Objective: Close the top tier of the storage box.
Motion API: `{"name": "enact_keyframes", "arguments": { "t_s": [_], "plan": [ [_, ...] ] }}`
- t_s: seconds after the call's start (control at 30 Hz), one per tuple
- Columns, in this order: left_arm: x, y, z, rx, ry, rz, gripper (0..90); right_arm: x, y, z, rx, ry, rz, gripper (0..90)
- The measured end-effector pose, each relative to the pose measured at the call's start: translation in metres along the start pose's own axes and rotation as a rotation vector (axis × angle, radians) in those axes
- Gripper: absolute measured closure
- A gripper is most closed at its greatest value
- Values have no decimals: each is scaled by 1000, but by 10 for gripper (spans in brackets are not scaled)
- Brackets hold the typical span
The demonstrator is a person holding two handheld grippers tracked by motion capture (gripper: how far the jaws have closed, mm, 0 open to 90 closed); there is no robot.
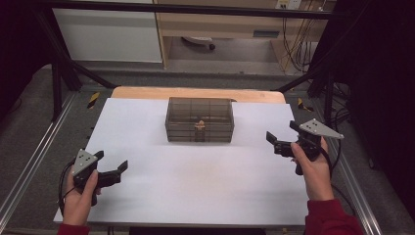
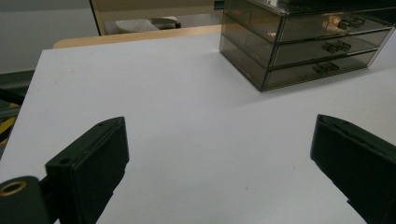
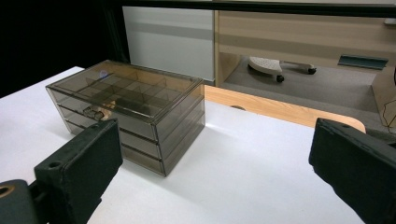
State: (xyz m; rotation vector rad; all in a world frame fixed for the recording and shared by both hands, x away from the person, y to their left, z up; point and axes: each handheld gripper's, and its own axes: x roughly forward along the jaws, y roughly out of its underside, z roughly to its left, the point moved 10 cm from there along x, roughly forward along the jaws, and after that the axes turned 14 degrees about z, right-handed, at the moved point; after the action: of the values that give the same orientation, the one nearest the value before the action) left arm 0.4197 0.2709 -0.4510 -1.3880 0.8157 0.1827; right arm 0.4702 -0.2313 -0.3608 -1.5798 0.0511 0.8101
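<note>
The drawer box (image 1: 199, 120) sits at twelve o'clock, long side across; right gripper (image 1: 281, 137), jaws wide and empty, is nearer than left gripper (image 1: 113, 164), likewise wide.

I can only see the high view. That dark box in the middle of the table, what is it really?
Observer: A smoky see-through drawer chest; the left gripper view shows three drawers stacked, each with a small handle.
Operator: Is anything on its top?
Observer: The right gripper view shows a clear lid over a grid of small compartments.
Operator: Are the two grippers gripping anything?
Observer: No. The left gripper and the right gripper each have jaws wide apart, with bare white table between them.
</note>
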Motion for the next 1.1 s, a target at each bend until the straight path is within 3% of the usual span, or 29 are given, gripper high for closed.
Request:
{"name": "enact_keyframes", "arguments": {
  "t_s": [0.9, 1.1],
  "plan": [
    [3, 2, 0, 4, 6, 15, 45, -7, 23, 1, -46, -9, 55, 22],
    [2, 2, -1, 9, 5, 13, 45, -13, 25, 1, -56, -9, 37, 22]
  ]
}}
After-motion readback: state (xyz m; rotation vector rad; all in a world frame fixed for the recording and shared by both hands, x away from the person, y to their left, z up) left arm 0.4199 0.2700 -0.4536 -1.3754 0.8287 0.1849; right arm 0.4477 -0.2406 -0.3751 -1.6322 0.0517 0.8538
